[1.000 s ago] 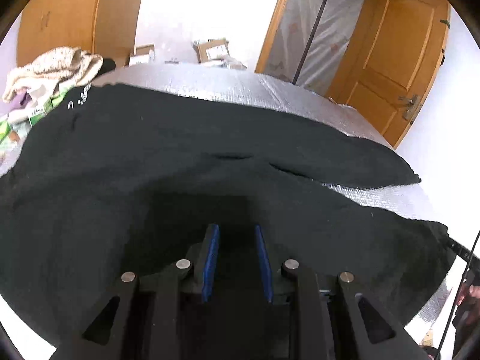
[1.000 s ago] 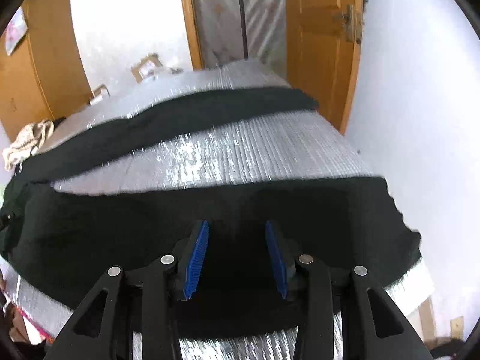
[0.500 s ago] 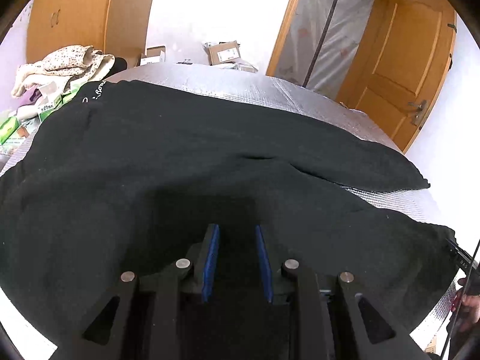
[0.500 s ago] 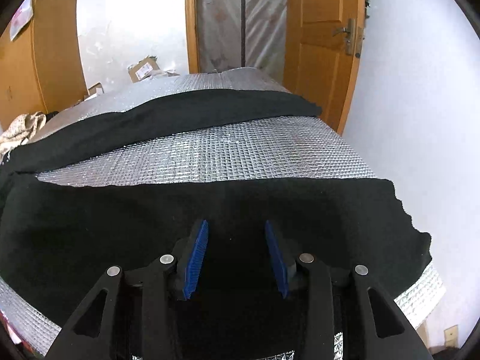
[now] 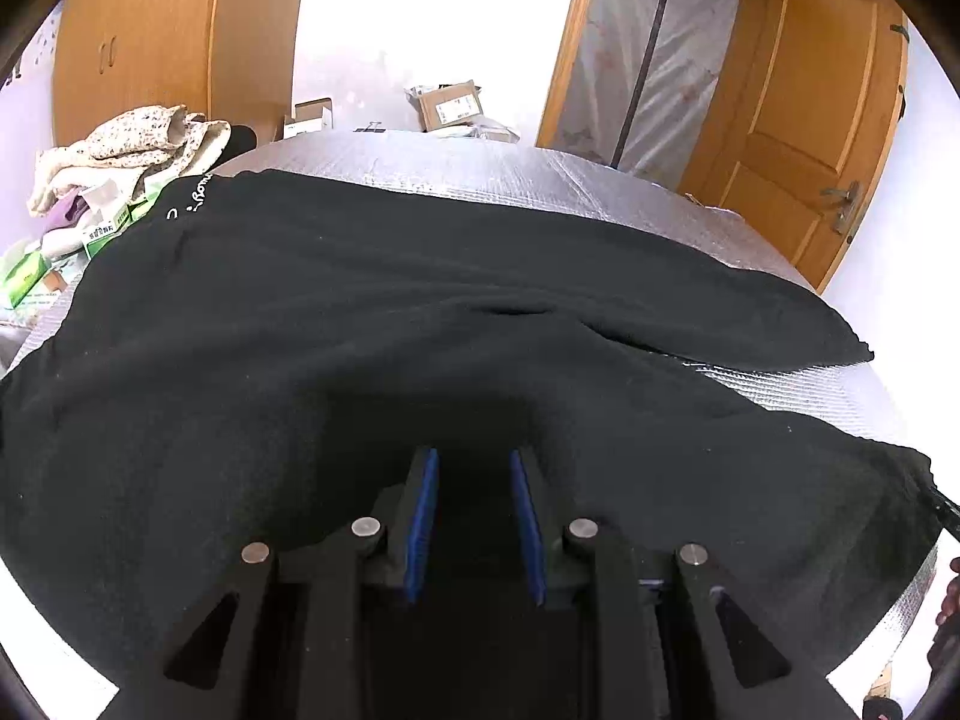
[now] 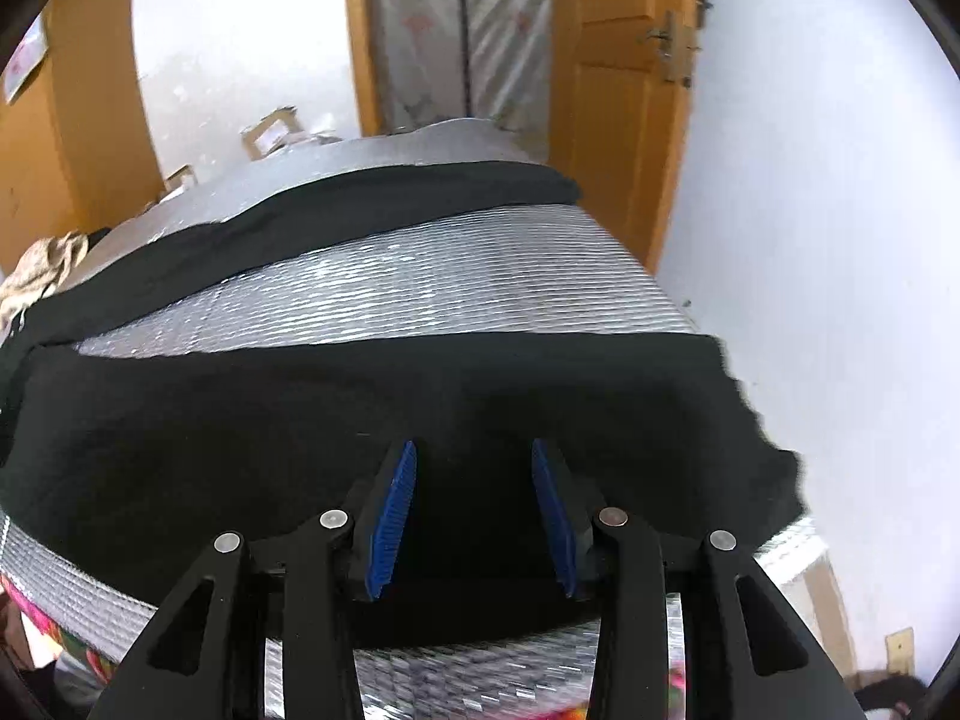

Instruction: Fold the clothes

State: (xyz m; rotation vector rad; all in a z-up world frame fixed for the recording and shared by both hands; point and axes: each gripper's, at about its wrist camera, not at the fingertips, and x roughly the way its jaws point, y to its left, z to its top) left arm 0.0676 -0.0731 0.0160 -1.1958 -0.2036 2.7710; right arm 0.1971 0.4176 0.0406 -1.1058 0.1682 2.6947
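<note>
Left gripper (image 5: 474, 462): blue-padded fingers (image 5: 421, 516) parted with a clear gap, nothing between them, poised over the black fabric garment (image 5: 384, 324). Right gripper (image 6: 474, 456): blue pads (image 6: 393, 510) likewise spread wide and empty, above the near band of the same garment (image 6: 300, 420). The garment lies spread across the silver quilted foil-covered table (image 5: 540, 180), reaching from its left edge to its right edge; white lettering (image 5: 195, 198) shows near the far left corner. In the right wrist view a bare strip of foil (image 6: 420, 276) separates the near band from a second black band (image 6: 390, 198) further back. The near band's ragged end overhangs the right edge. Bare foil remains along the far edge. A heap of cream patterned cloth (image 5: 132, 150) and green boxes (image 5: 24, 276) crowd the left edge. Cardboard boxes (image 5: 450, 105) stand beyond the far edge; an orange wooden door (image 5: 822, 120) stands off the right corner.
</note>
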